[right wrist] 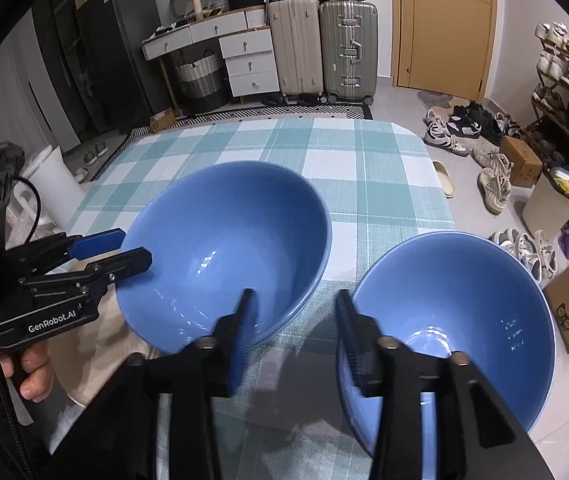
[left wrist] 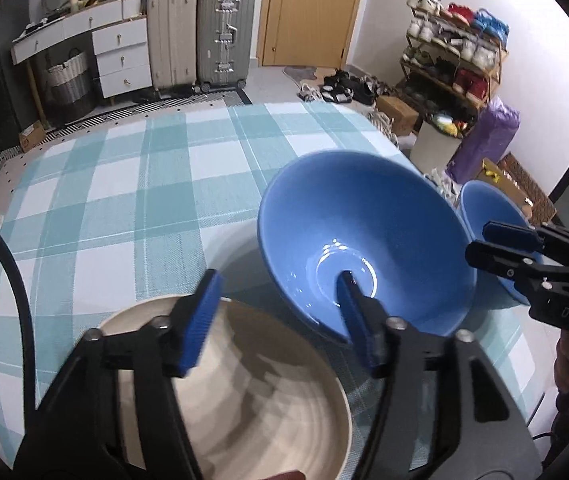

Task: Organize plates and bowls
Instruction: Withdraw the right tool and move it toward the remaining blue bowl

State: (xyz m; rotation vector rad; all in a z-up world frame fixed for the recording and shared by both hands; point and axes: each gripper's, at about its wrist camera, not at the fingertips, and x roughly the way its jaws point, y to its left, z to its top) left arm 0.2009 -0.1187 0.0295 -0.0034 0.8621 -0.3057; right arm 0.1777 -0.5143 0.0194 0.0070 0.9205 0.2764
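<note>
A large blue bowl [left wrist: 364,248] stands on the checked tablecloth, also in the right wrist view [right wrist: 224,252]. A second blue bowl [right wrist: 452,320] stands to its right, seen in the left wrist view [left wrist: 488,216] behind the other gripper. A beige plate [left wrist: 252,400] lies at the front left. My left gripper [left wrist: 280,316] is open, one finger over the plate, the other inside the first bowl's near rim. My right gripper [right wrist: 296,328] is open between the two bowls, its right finger at the second bowl's left rim. Each gripper shows in the other view: the right one [left wrist: 500,244] and the left one [right wrist: 124,248].
The table [right wrist: 364,168] has a teal-and-white checked cloth; its right edge runs close to the second bowl. Shoes [right wrist: 464,140], a shoe rack [left wrist: 456,56], cardboard boxes and suitcases [right wrist: 324,48] stand on the floor beyond.
</note>
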